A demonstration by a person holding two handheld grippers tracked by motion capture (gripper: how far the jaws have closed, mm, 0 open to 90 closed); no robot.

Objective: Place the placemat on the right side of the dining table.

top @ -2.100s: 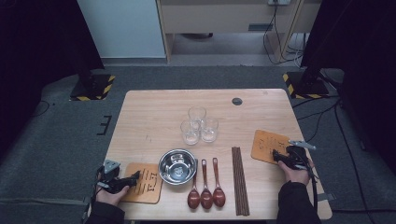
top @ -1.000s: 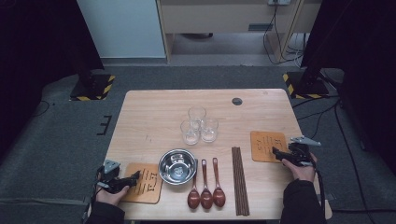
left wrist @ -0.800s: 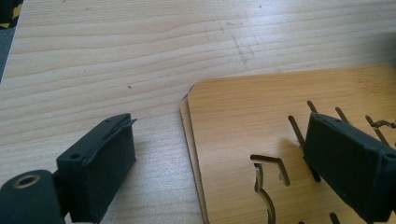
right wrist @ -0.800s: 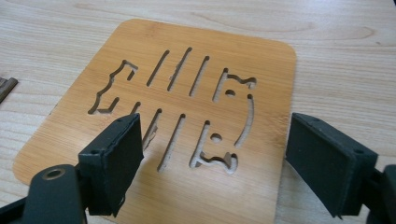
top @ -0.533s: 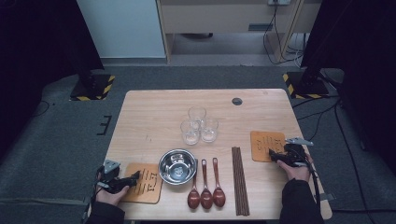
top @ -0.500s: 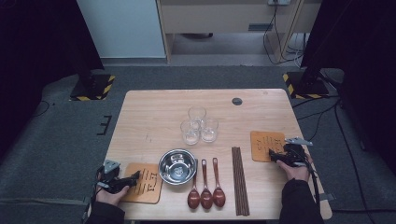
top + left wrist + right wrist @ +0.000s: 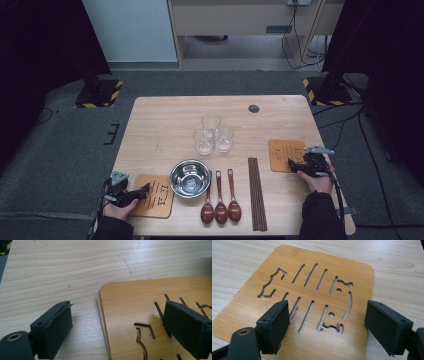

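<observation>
I stand at the near edge of a pale wooden counter [image 7: 165, 120] with rounded corners, its grain running side to side and a few faint scuff marks near the middle. My left gripper [image 7: 142, 191] rests at the near left corner, its jaws apart, one over bare wood and the other above the edge of the bamboo mats [image 7: 130, 315] there; two thin mats lie stacked, one just peeking out under the other. My right gripper [image 7: 292, 164] sits at the near right, over one more cut-out bamboo mat [image 7: 317, 290], lying flat on the wood; the jaws have just been closing a little yet stand wide apart, with nothing pinched between them.

Between my hands I count three brown spoons [image 7: 220, 202] side by side, a bundle of dark chopsticks [image 7: 256, 192] whose number I cannot tell, and one steel bowl [image 7: 190, 177]. Farther on stand three clear glasses [image 7: 213, 134] touching in a cluster, then one small dark round disc [image 7: 254, 108] near the far edge.

Beyond the counter lies grey carpet [image 7: 65, 140], two yellow-and-black striped stand bases [image 7: 100, 94], cables, and a pale cabinet [image 7: 235, 20].
</observation>
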